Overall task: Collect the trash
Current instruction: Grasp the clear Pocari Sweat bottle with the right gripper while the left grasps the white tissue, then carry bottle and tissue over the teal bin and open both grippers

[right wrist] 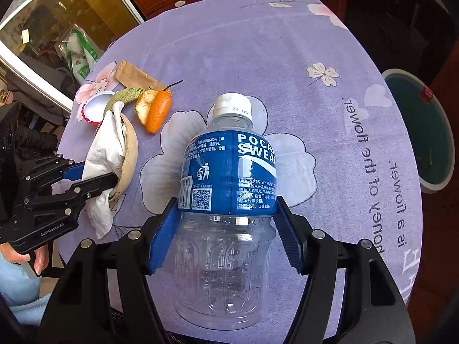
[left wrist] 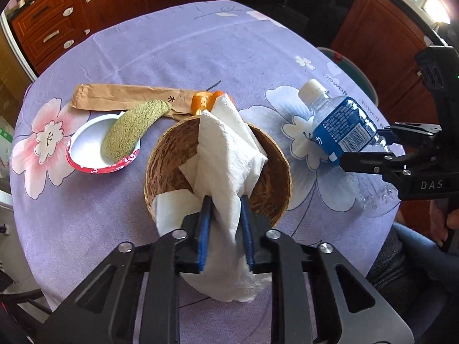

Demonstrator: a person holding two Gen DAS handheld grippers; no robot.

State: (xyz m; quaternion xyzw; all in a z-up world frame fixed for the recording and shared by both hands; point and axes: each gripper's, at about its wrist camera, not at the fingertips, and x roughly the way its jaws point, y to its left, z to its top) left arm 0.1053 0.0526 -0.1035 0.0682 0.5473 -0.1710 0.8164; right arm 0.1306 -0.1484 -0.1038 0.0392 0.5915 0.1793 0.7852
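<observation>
My left gripper [left wrist: 224, 200] is shut on a crumpled white paper napkin [left wrist: 226, 154] and holds it over a brown wooden bowl [left wrist: 272, 172] on the purple flowered tablecloth. My right gripper [right wrist: 226, 203] is shut on an empty clear plastic bottle [right wrist: 226, 177] with a blue label and white cap, held above the table; it also shows in the left wrist view [left wrist: 338, 120]. The napkin [right wrist: 106, 149] and the left gripper [right wrist: 94, 176] appear at the left of the right wrist view.
A paper plate [left wrist: 86, 149] holds a green peel [left wrist: 132, 129]. A brown paper bag [left wrist: 120, 97] and orange peel [left wrist: 203, 101] lie behind the bowl. A bin [right wrist: 424, 132] with a teal liner stands beyond the table's right edge. Wooden cabinets [left wrist: 48, 23] stand behind.
</observation>
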